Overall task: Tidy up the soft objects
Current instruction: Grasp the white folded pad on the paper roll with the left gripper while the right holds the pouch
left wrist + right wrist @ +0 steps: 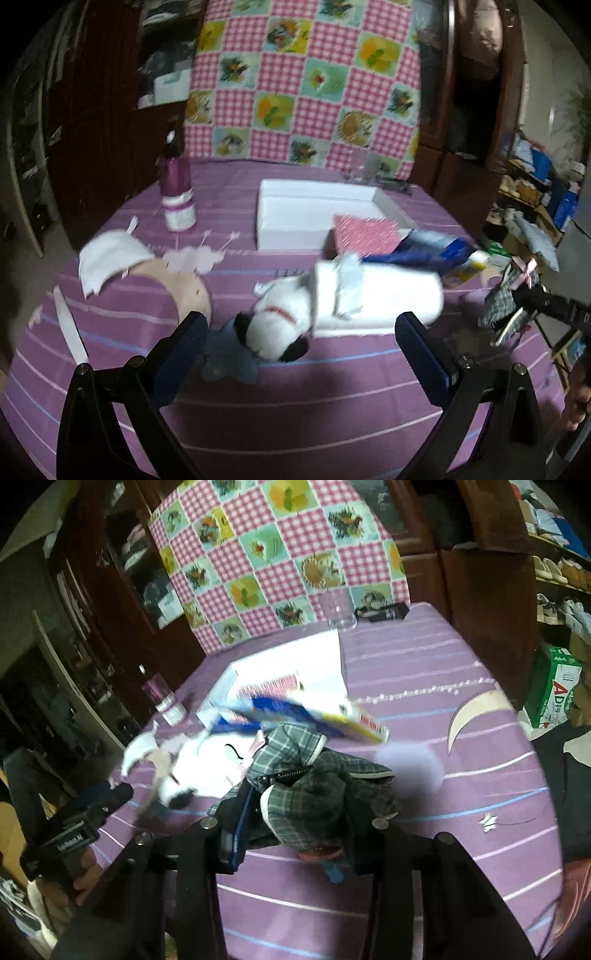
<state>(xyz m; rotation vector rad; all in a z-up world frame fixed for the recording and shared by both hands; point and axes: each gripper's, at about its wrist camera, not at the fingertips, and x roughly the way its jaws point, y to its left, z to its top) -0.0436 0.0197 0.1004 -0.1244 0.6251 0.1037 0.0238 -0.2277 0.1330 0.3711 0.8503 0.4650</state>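
My right tongs (pixel 295 805) pinch the plaid cloth toy (pixel 314 775); my left tongs (pixel 303 332) hang spread and empty. The white tray (pixel 280 206) holds only a pink pouch (pixel 365 234), and the plush dog (pixel 277 325) lies on the surface (pixel 295 424).

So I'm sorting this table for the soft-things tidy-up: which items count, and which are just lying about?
Belong to the job:
- green plaid cloth bundle, clamped in the right gripper
- white-and-black plush dog
- shallow white box

Just lying about:
- purple bottle
- clear drinking glass
- blue-and-yellow carton
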